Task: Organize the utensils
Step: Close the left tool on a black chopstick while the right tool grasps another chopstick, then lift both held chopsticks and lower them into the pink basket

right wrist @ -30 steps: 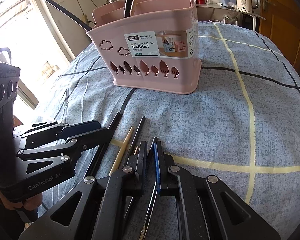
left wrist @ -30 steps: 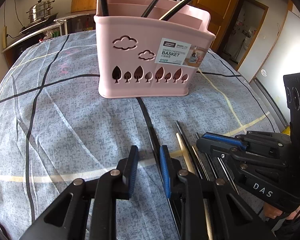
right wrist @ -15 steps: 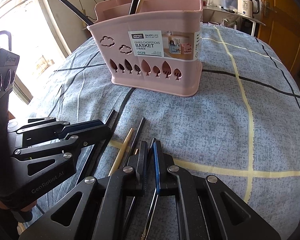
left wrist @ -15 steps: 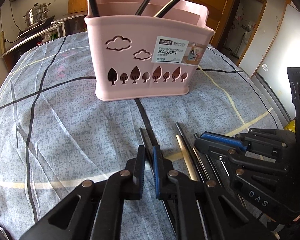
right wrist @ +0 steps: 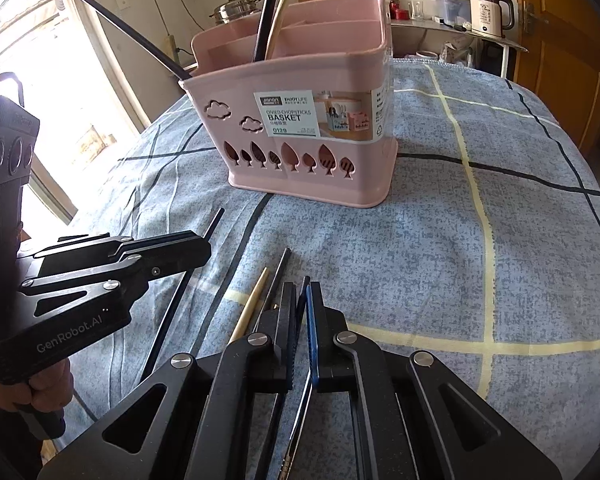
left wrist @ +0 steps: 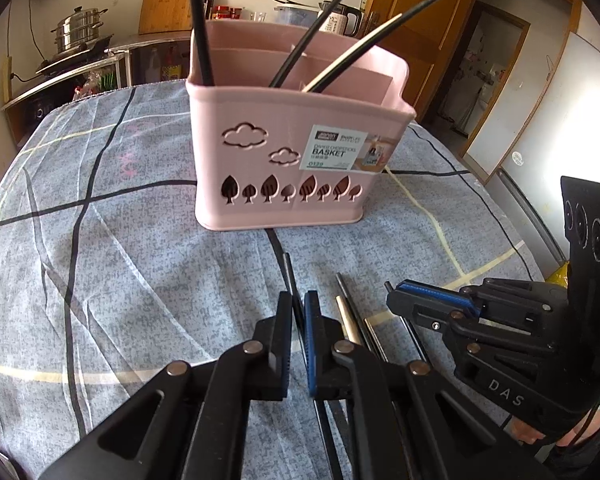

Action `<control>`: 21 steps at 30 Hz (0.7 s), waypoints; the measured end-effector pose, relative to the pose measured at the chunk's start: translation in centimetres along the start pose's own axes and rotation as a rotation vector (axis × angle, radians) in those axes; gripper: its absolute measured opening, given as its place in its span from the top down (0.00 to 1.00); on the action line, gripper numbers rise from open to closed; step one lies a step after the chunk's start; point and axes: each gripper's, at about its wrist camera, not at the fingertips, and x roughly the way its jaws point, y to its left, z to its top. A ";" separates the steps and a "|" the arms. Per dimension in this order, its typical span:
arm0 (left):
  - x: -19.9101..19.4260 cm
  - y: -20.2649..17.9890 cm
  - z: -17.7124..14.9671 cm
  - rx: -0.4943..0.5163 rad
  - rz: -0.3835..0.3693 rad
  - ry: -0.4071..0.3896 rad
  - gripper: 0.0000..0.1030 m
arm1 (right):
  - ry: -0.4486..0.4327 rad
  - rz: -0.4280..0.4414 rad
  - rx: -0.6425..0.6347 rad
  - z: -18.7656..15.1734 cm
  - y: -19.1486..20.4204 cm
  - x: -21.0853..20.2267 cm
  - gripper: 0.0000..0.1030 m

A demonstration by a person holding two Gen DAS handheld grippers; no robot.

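Note:
A pink chopstick basket (left wrist: 296,160) stands on the blue checked cloth, with three dark chopsticks (left wrist: 198,24) leaning in it; it also shows in the right wrist view (right wrist: 312,128). My left gripper (left wrist: 297,300) is shut on a black chopstick (left wrist: 288,270) and holds it just above the cloth. My right gripper (right wrist: 300,292) is shut on a dark chopstick (right wrist: 303,396), also low over the cloth. Loose chopsticks (left wrist: 346,316) lie between the two grippers, one of them tan (right wrist: 252,304).
The right gripper (left wrist: 432,304) sits close on the right of the left wrist view. The left gripper (right wrist: 188,248) sits at the left of the right wrist view. A stove with a steel pot (left wrist: 78,34) and a kettle (right wrist: 490,10) stand behind the table.
My left gripper has closed from open onto the black chopstick and lifted it a little. My right gripper has stayed shut on its chopstick and risen slightly.

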 end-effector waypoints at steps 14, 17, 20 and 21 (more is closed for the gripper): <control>-6.6 -0.4 2.3 0.025 -0.018 -0.128 0.95 | -0.193 0.029 0.010 2.4 0.2 -7.6 0.96; -7.9 -0.8 2.5 0.035 -0.020 -0.154 0.96 | -0.232 0.031 0.003 2.9 0.5 -9.2 0.96; -9.1 -1.1 3.0 0.047 -0.018 -0.180 0.96 | -0.268 0.035 -0.010 3.3 0.8 -10.7 0.96; -9.6 -1.2 3.1 0.049 -0.020 -0.189 0.96 | -0.279 0.036 -0.015 3.5 0.9 -11.1 0.96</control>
